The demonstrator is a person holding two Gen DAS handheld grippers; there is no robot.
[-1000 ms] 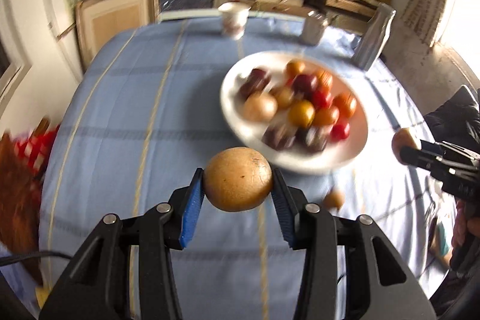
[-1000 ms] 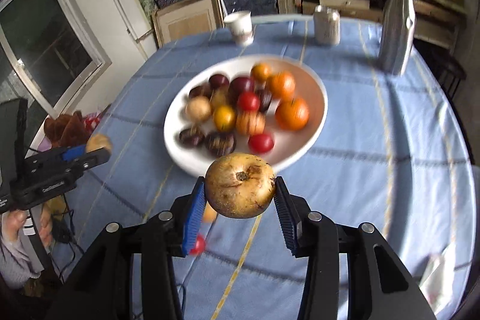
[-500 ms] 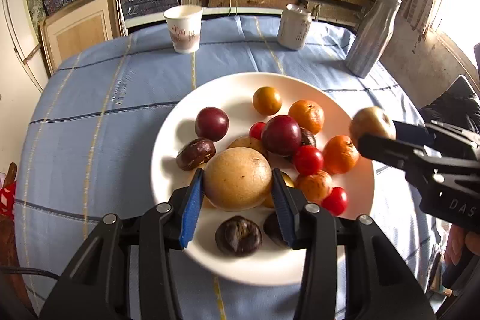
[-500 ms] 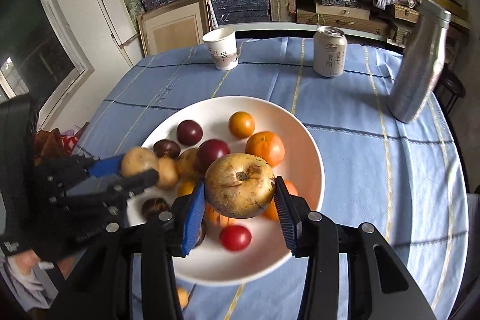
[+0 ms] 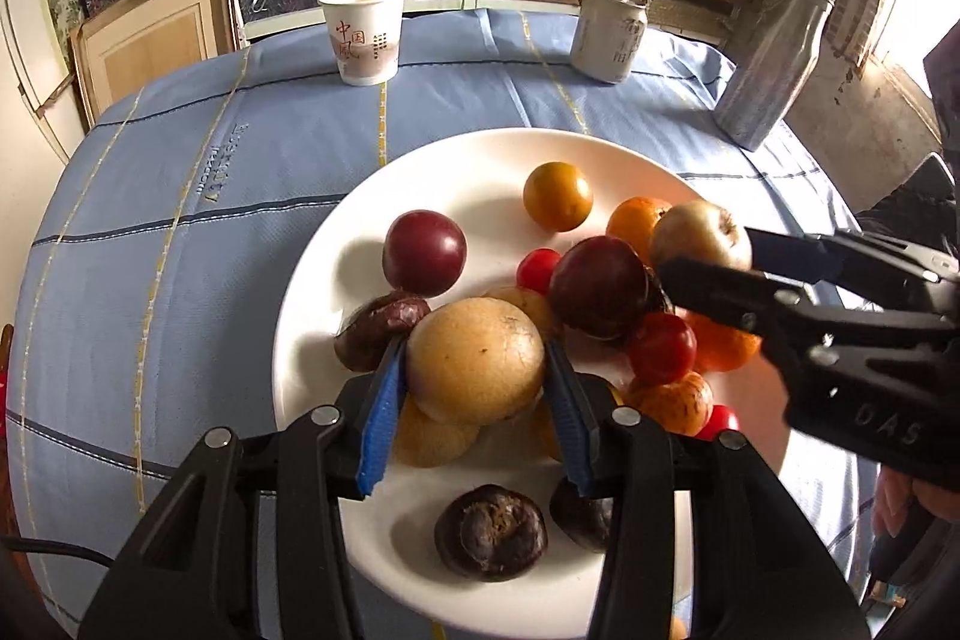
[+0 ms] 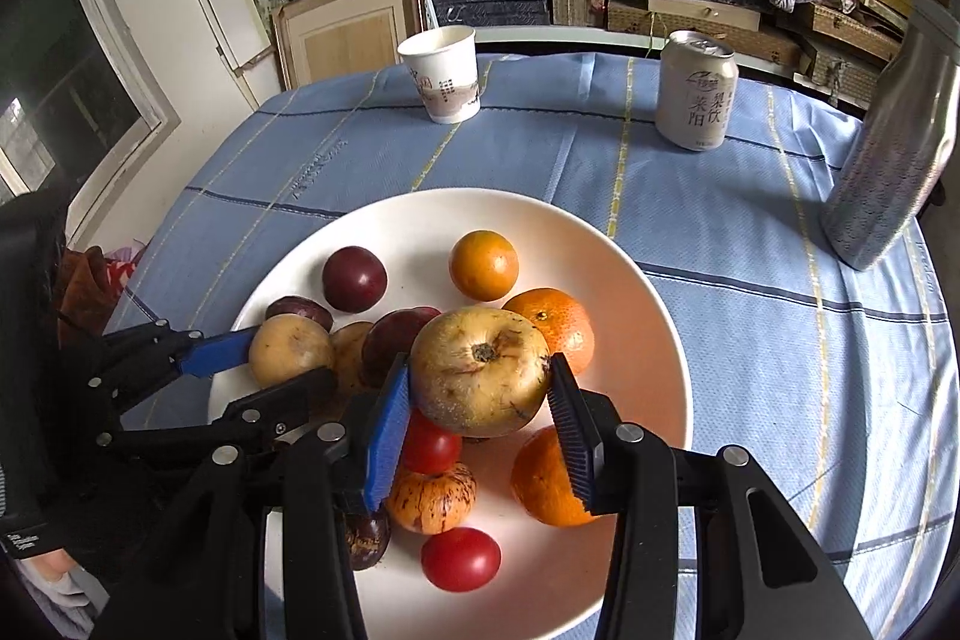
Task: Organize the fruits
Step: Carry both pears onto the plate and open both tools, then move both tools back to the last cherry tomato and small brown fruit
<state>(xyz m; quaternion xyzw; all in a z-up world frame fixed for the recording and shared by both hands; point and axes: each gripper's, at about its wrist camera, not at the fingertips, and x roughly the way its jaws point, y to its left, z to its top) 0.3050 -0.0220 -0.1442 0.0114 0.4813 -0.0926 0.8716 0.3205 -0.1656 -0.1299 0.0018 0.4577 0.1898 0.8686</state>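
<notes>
A white plate on the blue tablecloth holds several fruits: oranges, red tomatoes, dark plums and wrinkled passion fruits. My left gripper is shut on a round tan fruit just above the plate's left side. My right gripper is shut on a yellow-brown pear, held over the fruit pile in the plate's middle and right.
A paper cup, a drink can and a tall silver bottle stand behind the plate. Shelves of boxes line the back wall. A window is at the left in the right wrist view.
Both grippers moved forward from the table's near edge to over the plate, each still holding its fruit, and now sit lower and closer to the pile.
</notes>
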